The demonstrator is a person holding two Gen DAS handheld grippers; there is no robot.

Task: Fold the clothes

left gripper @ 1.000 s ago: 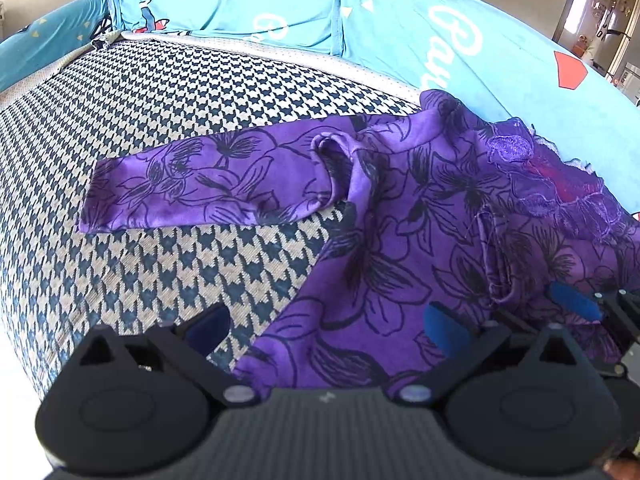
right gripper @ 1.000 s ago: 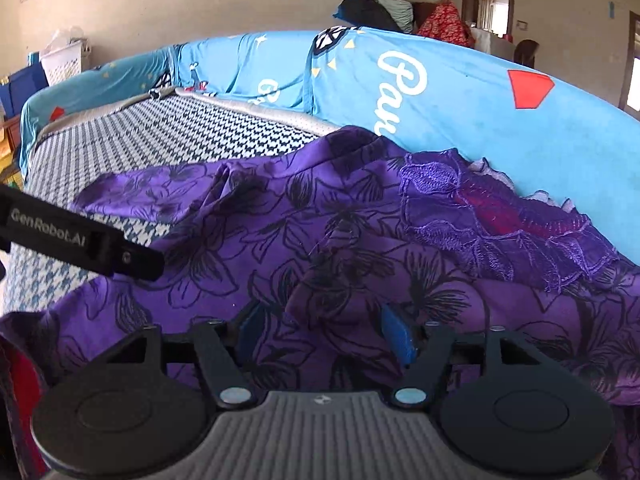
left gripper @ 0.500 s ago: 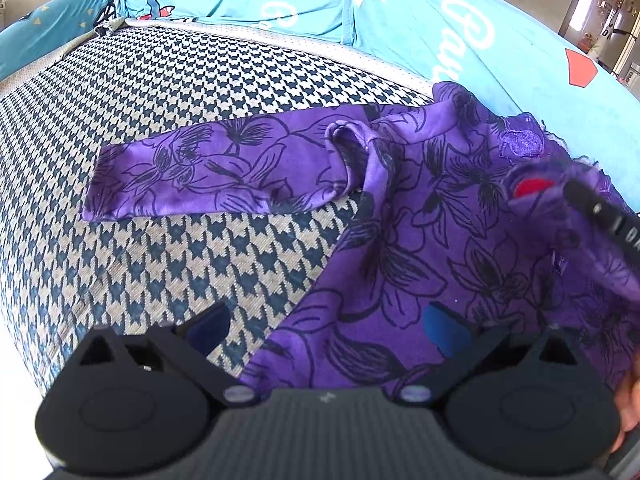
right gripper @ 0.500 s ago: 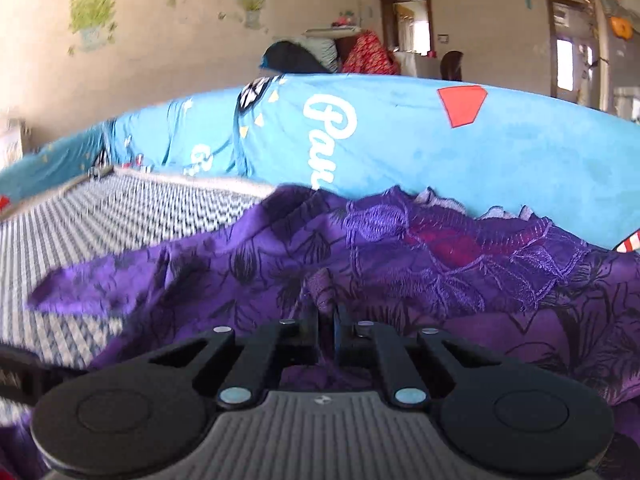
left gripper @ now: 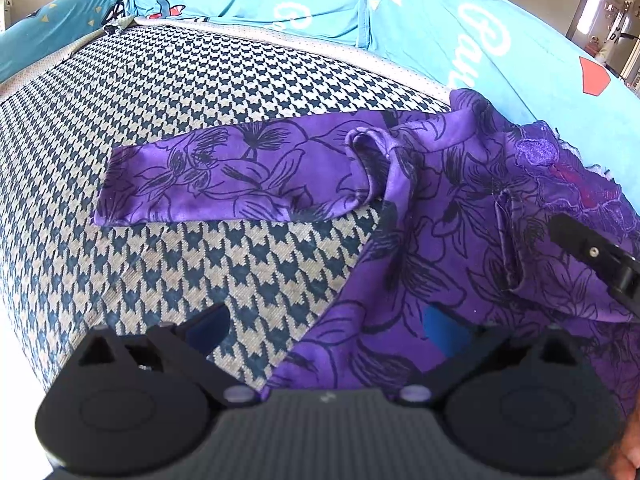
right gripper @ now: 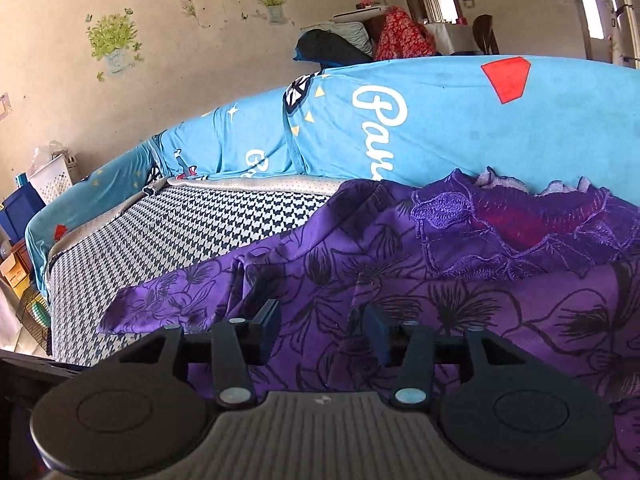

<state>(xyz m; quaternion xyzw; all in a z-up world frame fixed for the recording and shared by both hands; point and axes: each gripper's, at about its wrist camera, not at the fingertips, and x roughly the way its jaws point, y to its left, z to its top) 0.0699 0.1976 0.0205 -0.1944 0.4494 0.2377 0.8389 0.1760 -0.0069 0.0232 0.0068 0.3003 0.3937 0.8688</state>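
A purple top with black flower print [left gripper: 440, 208] lies rumpled on the houndstooth seat [left gripper: 200, 92]. One sleeve [left gripper: 224, 176] stretches flat to the left. The embroidered red-lined neck [right gripper: 520, 224] lies by the backrest. My left gripper [left gripper: 324, 330] is open and empty, low over the garment's near hem; its right finger is over the cloth. My right gripper [right gripper: 324, 330] is open, its fingers apart just above the body of the top [right gripper: 460, 308]. Part of the right gripper shows at the right edge of the left wrist view [left gripper: 596, 256].
A blue cover with white lettering [right gripper: 440, 128] drapes the backrest behind the garment. The seat's front edge [left gripper: 24, 320] drops off at the left. A white basket and blue boxes [right gripper: 44, 188] stand beside the far end. A wall with flower stickers is beyond.
My right gripper, open at first, shut on a fold of the top, then opened and let it go. My left gripper stayed open and moved slightly closer over the seat.
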